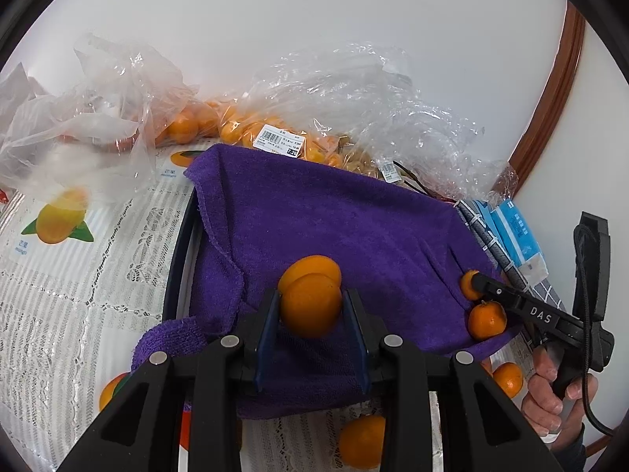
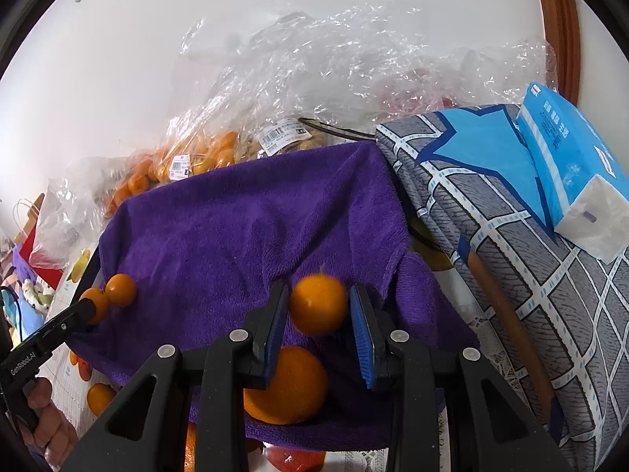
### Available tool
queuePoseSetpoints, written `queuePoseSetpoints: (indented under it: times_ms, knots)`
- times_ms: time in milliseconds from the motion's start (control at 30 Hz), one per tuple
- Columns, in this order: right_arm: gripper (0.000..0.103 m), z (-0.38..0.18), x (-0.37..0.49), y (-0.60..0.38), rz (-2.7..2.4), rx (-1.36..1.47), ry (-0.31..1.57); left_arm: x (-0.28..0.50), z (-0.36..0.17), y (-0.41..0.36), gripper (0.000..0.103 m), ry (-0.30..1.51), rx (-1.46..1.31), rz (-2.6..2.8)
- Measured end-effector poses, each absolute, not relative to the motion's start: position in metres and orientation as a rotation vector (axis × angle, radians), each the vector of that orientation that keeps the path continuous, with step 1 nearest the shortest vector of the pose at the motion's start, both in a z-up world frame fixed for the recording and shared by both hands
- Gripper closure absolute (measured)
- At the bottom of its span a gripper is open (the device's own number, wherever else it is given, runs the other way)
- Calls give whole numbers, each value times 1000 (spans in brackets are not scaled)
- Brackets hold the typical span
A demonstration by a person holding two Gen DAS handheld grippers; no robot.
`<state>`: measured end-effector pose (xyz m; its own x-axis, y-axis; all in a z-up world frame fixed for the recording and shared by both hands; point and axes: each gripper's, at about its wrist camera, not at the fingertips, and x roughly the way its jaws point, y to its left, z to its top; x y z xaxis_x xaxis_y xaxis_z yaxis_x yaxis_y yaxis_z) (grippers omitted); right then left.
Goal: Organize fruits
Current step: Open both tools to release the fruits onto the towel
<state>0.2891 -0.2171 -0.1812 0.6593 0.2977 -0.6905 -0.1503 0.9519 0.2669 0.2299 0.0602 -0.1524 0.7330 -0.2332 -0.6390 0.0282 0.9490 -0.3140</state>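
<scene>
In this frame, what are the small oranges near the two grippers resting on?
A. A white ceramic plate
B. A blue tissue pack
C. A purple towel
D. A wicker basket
C. Both wrist views show the small oranges between the fingers of the left gripper and the right gripper, over the purple towel that is spread beneath them.
</scene>
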Motion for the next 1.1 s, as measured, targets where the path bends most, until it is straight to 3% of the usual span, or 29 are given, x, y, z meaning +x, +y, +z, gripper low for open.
queuePoseSetpoints:
  times_ms: [333,667,1100]
  knots:
    - [58,-168,276,-229,200,209,756,231,-153,59,72,733,-275,-135]
    - [58,-151,245,-245,74,195,686,231,-151,59,63,728,-274,-133]
    - [57,-172,183,-236,219,191,842,224,-141,63,55,691,-307,-146]
